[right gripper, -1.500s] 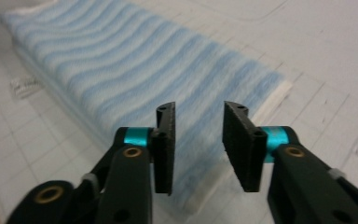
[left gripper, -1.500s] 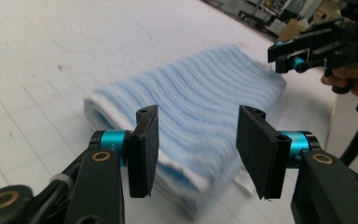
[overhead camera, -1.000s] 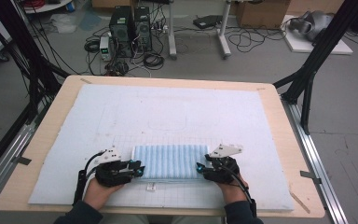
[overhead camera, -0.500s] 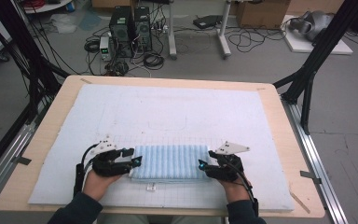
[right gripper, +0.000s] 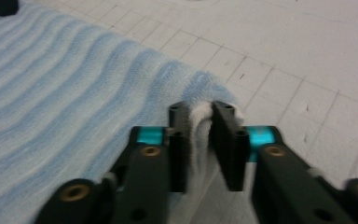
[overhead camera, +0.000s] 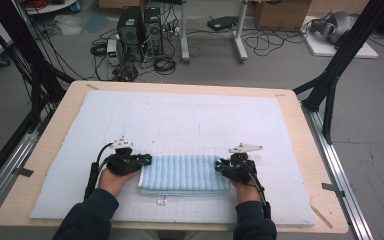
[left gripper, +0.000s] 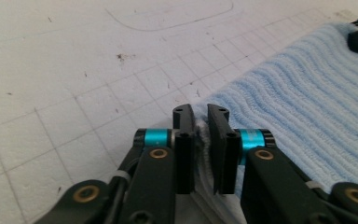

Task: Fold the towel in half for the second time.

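Towel [overhead camera: 182, 172], light blue and ribbed, lies folded on the near part of the white gridded mat [overhead camera: 180, 120] in the high view, with the left gripper [overhead camera: 145, 161] at its left edge and the right gripper [overhead camera: 221, 165] at its right edge. A small white tag [overhead camera: 162, 201] sits just in front of the cloth.

In the left gripper view the left gripper [left gripper: 200, 128] has just been closing, and its jaws pinch a fold at the towel's [left gripper: 307, 107] corner.

In the right gripper view the right gripper [right gripper: 200, 126] has likewise just been closing, clamped on a bunched white-blue fold at the towel's [right gripper: 65, 107] edge.
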A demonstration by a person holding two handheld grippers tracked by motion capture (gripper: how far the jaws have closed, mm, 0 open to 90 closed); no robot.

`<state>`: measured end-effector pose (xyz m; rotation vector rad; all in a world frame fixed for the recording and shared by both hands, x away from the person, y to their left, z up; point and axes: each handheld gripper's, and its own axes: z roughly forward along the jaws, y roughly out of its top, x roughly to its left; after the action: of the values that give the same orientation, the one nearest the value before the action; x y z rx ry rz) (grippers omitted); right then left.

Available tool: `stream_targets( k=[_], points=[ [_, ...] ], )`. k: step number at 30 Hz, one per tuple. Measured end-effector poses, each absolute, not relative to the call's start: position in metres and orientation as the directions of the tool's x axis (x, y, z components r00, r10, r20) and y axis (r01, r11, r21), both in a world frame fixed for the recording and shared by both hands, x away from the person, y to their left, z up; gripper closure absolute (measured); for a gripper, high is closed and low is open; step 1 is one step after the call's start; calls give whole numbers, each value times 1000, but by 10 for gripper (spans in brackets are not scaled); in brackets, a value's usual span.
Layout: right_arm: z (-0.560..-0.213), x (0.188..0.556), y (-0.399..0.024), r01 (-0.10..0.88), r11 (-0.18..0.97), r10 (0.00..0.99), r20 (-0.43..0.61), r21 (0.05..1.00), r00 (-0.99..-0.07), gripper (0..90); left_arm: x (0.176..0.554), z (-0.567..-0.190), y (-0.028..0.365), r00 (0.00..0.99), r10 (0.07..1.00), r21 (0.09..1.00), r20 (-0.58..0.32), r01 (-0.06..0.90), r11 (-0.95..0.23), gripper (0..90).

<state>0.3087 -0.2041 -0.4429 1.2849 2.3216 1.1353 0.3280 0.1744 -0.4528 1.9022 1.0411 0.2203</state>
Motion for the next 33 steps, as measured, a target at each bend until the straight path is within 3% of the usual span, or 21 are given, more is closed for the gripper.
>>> stream_targets(
  k=[7,11,15,19,23,28,33],
  points=[
    [-441,297,-201,576,340,816,71,743,-574,821,335,-448,167,630,746,783,-215,568,-254,834],
    [-439,300,-206,566,321,835,55,759,-547,601,334,-447,169,616,754,785,-227,574,-233,801],
    [-433,300,-214,539,308,842,39,784,-538,461,329,-447,173,575,784,793,-232,579,-189,454],
    [-427,299,-223,510,297,845,26,808,-534,325,319,-443,177,585,775,830,-240,538,-149,267],
    [-417,295,-232,475,292,836,20,830,-549,207,309,-437,187,628,733,875,-263,476,-93,203],
    [-398,286,-241,420,320,826,-33,849,-563,132,300,-428,202,643,720,909,-262,415,-39,197],
    [-388,281,-248,386,326,816,-50,863,-576,115,288,-423,208,661,713,932,-234,362,-29,197]
  ],
)
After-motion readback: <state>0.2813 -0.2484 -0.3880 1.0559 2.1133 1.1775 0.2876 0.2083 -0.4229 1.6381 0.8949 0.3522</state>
